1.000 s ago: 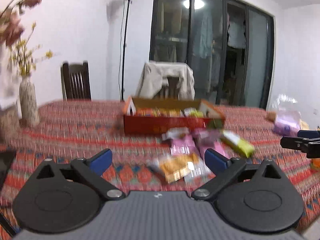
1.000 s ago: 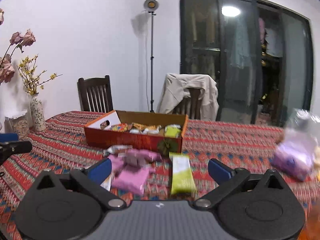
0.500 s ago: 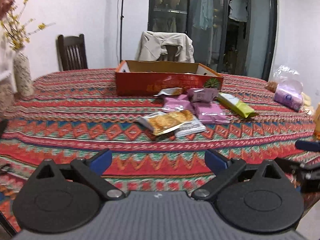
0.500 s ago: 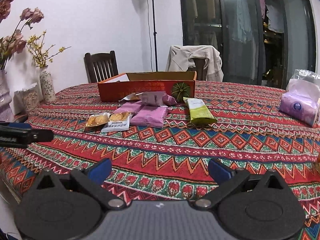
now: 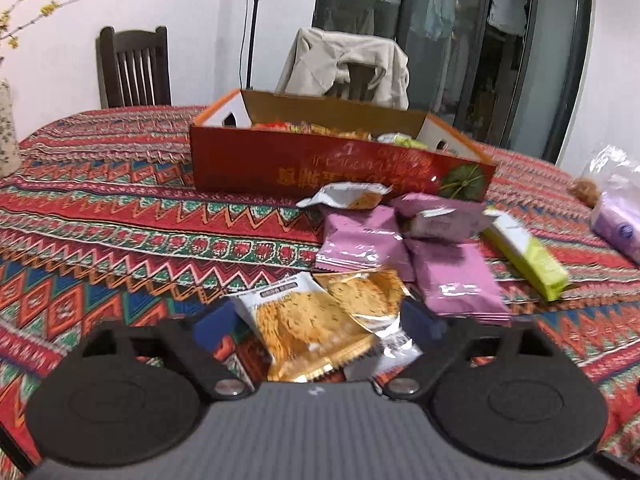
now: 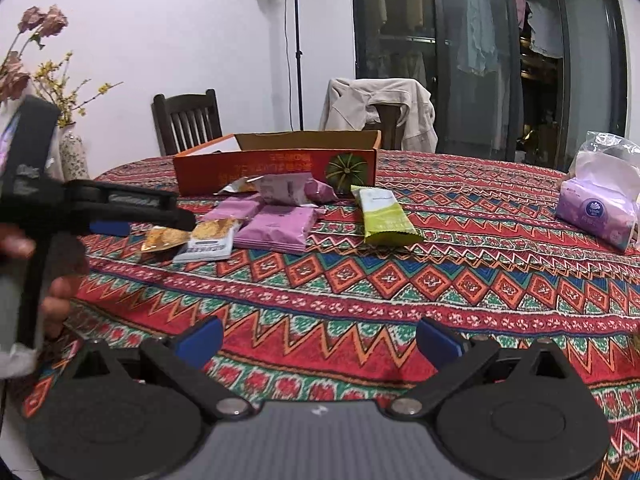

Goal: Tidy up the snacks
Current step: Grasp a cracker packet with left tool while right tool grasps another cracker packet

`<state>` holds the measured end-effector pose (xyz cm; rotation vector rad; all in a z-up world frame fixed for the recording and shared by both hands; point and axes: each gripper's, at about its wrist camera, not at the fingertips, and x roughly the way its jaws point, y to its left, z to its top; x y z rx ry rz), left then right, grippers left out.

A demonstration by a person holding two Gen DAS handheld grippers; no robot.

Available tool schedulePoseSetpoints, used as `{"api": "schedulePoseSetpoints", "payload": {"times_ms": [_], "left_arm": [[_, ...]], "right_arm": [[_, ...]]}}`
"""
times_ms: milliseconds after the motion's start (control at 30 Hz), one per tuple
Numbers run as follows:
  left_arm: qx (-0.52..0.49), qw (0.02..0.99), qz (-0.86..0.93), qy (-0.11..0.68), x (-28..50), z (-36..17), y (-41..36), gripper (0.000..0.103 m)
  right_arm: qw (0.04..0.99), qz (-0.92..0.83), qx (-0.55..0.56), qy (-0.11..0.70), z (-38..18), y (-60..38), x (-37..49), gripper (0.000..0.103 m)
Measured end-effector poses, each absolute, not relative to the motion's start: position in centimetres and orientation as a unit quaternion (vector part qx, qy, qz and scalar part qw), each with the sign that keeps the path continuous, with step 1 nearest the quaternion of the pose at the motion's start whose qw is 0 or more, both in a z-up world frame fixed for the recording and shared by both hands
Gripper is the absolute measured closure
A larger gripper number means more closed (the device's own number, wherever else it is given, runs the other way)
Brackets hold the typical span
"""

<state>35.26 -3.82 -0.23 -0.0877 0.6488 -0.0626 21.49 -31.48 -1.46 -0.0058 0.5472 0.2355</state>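
Note:
Two golden cracker packets point(image 5: 304, 320) lie overlapped on the patterned tablecloth point(image 5: 120, 240), nearest the front of the snack pile. My left gripper point(image 5: 320, 324) has its blue pads on either side of them; the jaws are closing and the pads do not clearly press. The right wrist view shows that gripper point(image 6: 160, 220) reaching in from the left over the same packets point(image 6: 208, 236). Behind them lie pink packets point(image 5: 360, 240), a green packet point(image 5: 528, 256) and an orange box point(image 5: 320, 168) holding more snacks. My right gripper point(image 6: 320, 340) hangs open over bare cloth, holding nothing.
A purple tissue pack point(image 6: 596, 212) in a plastic bag sits at the table's right. A vase of flowers point(image 6: 74, 152) stands at the left. Behind the table are a wooden chair point(image 6: 188, 120) and a chair draped with a jacket point(image 6: 380, 112). A hand point(image 6: 60, 292) grips the left tool.
My left gripper has moved forward and down to the cracker packets, and its jaws have narrowed around them. The right gripper has sunk lower over the table.

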Motion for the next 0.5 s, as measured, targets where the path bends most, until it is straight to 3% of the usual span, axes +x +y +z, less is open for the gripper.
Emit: {"api": "schedulePoseSetpoints", "payload": {"times_ms": [33, 200, 300, 500], "left_arm": [[-0.042, 0.944, -0.030, 0.326, 35.7, -0.5, -3.7, 0.036], [-0.057, 0.944, -0.048, 0.321, 35.1, -0.6, -1.5, 0.047], [-0.060, 0.944, -0.048, 0.320, 34.2, -0.6, 0.6, 0.047], [-0.046, 0.944, -0.066, 0.319, 33.8, -0.6, 2.5, 0.044]], "right_arm": [[0.956, 0.115, -0.004, 0.271, -1.5, -31.4, 21.8, 0.000], [0.954, 0.121, -0.015, 0.274, -1.1, -30.2, 24.0, 0.000], [0.952, 0.138, -0.020, 0.273, -0.8, -28.6, 25.6, 0.001], [0.937, 0.209, 0.001, 0.278, -0.4, -23.4, 29.8, 0.013]]}}
